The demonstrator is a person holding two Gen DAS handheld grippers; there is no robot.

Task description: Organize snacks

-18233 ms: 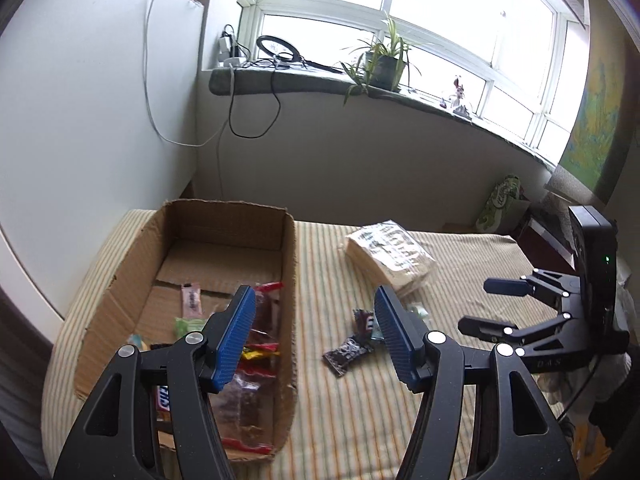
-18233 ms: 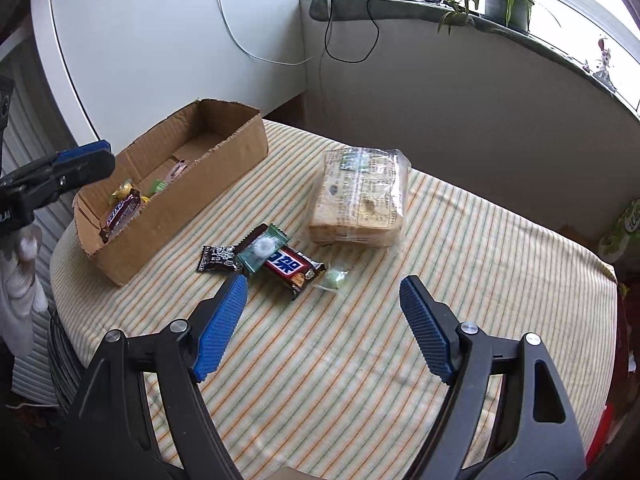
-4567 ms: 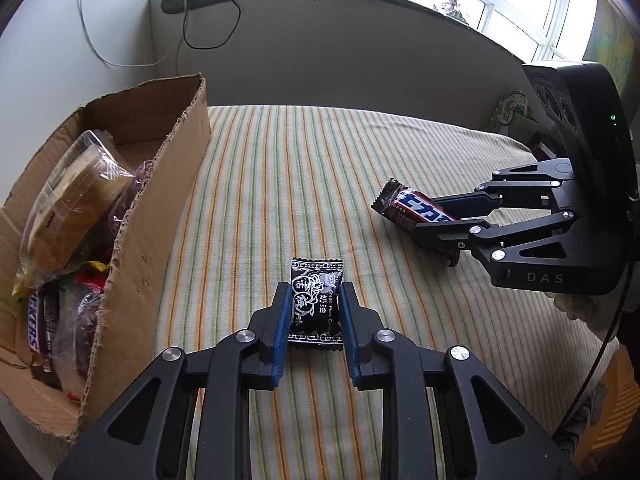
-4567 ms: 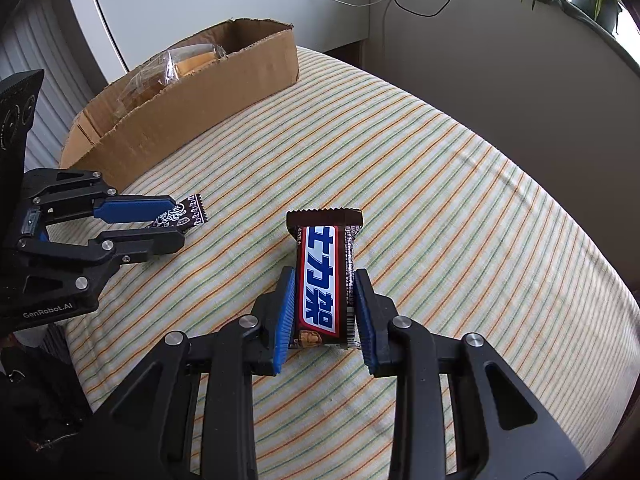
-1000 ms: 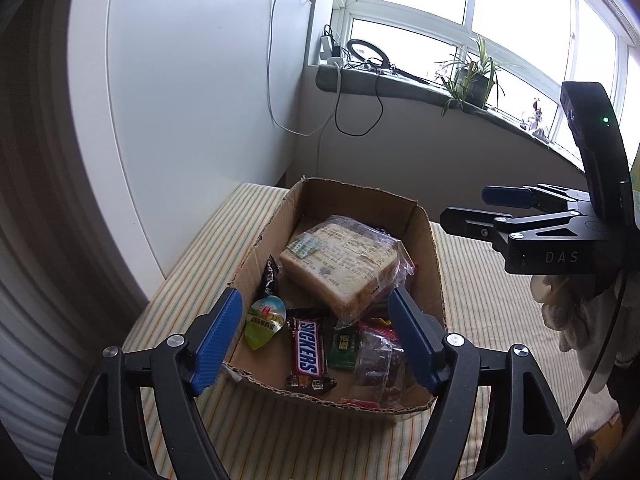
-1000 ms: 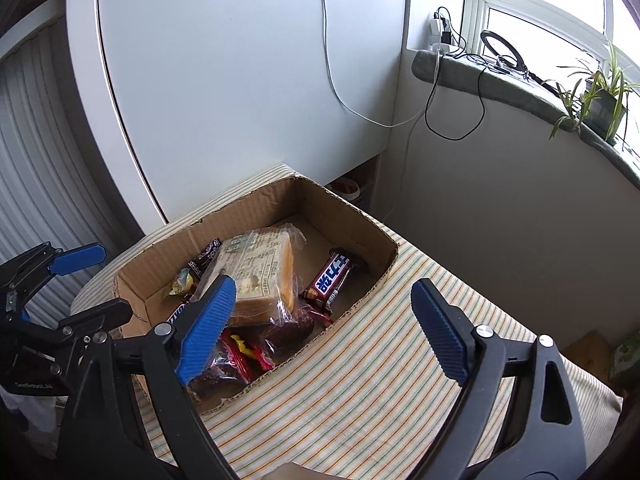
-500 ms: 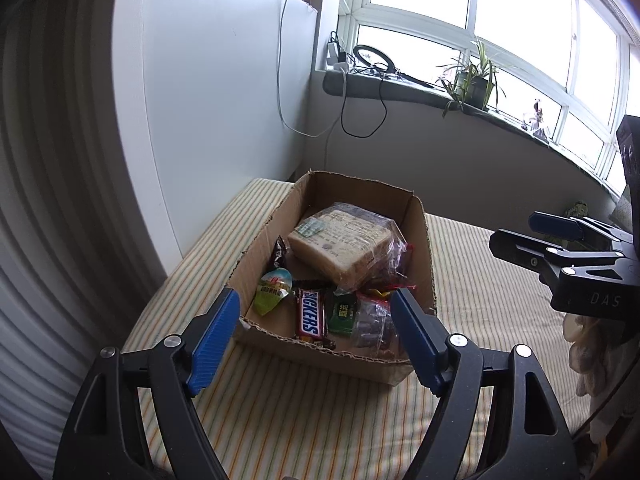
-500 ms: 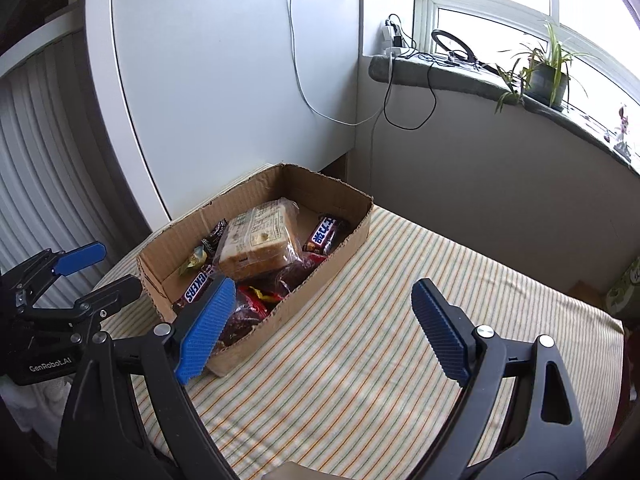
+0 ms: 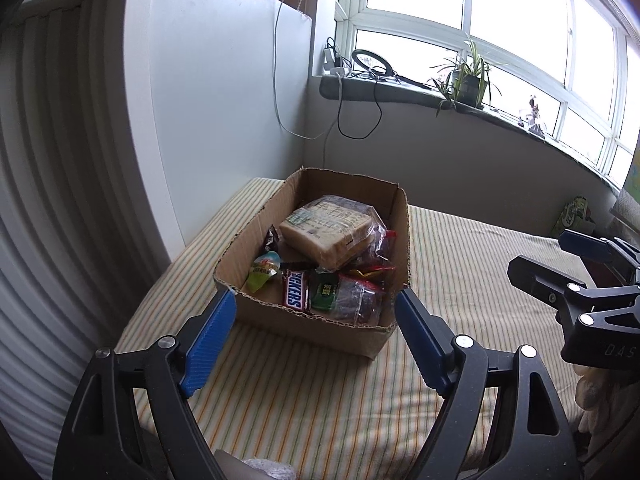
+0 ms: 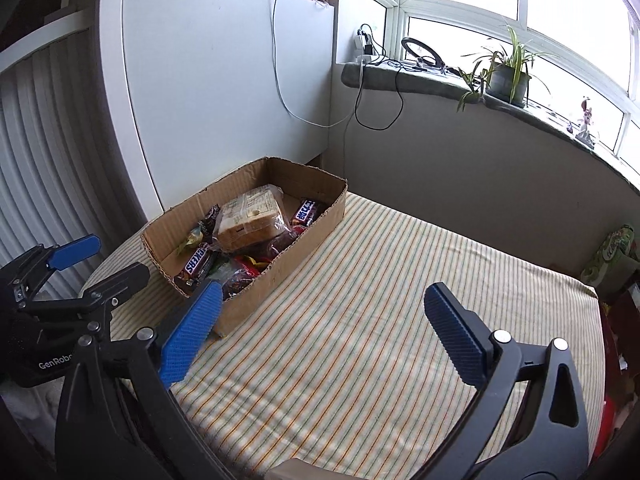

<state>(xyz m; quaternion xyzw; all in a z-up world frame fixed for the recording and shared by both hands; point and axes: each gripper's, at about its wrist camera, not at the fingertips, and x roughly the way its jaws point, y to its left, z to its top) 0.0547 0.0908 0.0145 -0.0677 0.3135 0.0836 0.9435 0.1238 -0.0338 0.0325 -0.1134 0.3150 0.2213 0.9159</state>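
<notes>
Both grippers are hanging over the striped tablecloth (image 10: pixel 360 320) with nothing in them. The left gripper (image 9: pixel 312 336) is sitting wide open, its blue pads framing the open brown cardboard box (image 9: pixel 320 326) at 12 o'clock, and its jaws have just been opening a bit more. The right gripper (image 10: pixel 320 320) is spread as wide as it goes, jaws just been opening too, with only cloth between them.

All the snacks are lying in the box: a clear-wrapped slab of bread (image 9: pixel 328 232) on top, a brown Snickers bar (image 9: pixel 295 294) at its 7 o'clock, and a green-yellow jelly cup (image 9: pixel 262 270) further left. From the right wrist view the box is sitting at 10 o'clock.
</notes>
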